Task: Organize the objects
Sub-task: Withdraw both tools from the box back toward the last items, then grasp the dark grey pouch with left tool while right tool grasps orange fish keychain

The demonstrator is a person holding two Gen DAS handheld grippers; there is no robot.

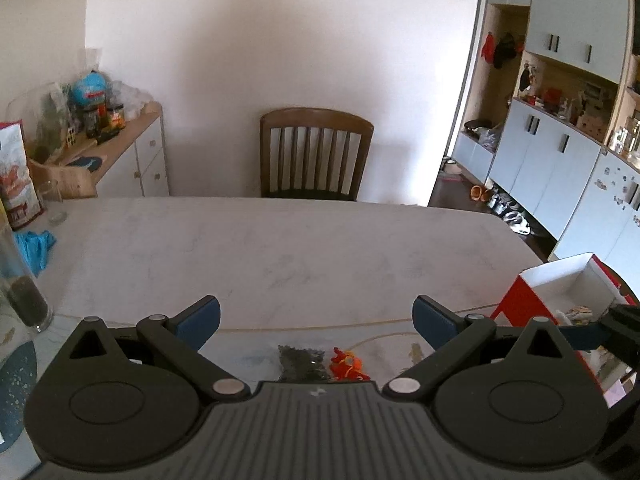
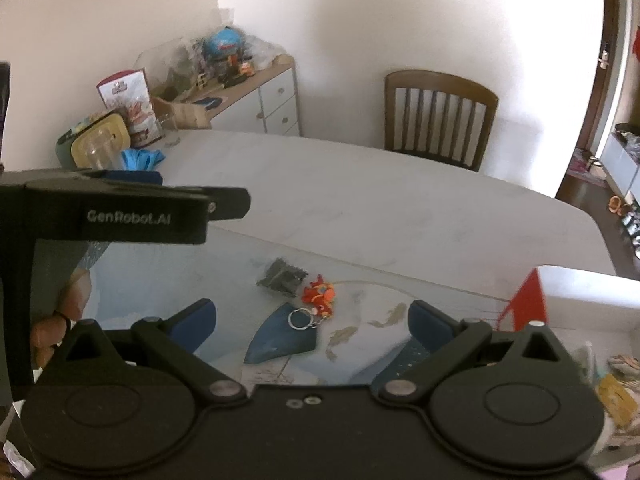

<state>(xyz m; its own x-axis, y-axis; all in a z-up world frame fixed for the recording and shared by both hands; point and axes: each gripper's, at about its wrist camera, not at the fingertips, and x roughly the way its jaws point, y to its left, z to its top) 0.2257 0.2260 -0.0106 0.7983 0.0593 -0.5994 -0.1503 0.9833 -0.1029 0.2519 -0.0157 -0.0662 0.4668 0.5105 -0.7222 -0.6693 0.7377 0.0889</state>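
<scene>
A small dark packet [image 2: 282,275] and a red-orange keychain toy [image 2: 319,295] with a metal ring [image 2: 299,317] lie on the table's picture mat. Both also show in the left wrist view, the packet [image 1: 301,362] and the toy [image 1: 347,366], just ahead of my left gripper [image 1: 316,320], which is open and empty above them. My right gripper [image 2: 312,326] is open and empty, hovering over the keychain ring. A red and white box [image 1: 560,280] stands at the right; it also shows in the right wrist view [image 2: 580,292] holding small items.
A wooden chair [image 1: 316,152] stands at the table's far side. A glass jar [image 1: 24,292], blue cloth [image 1: 34,246] and printed bag [image 1: 16,176] stand at the left. A sideboard [image 1: 132,152] with clutter lines the wall. Cabinets [image 1: 560,140] are at the right.
</scene>
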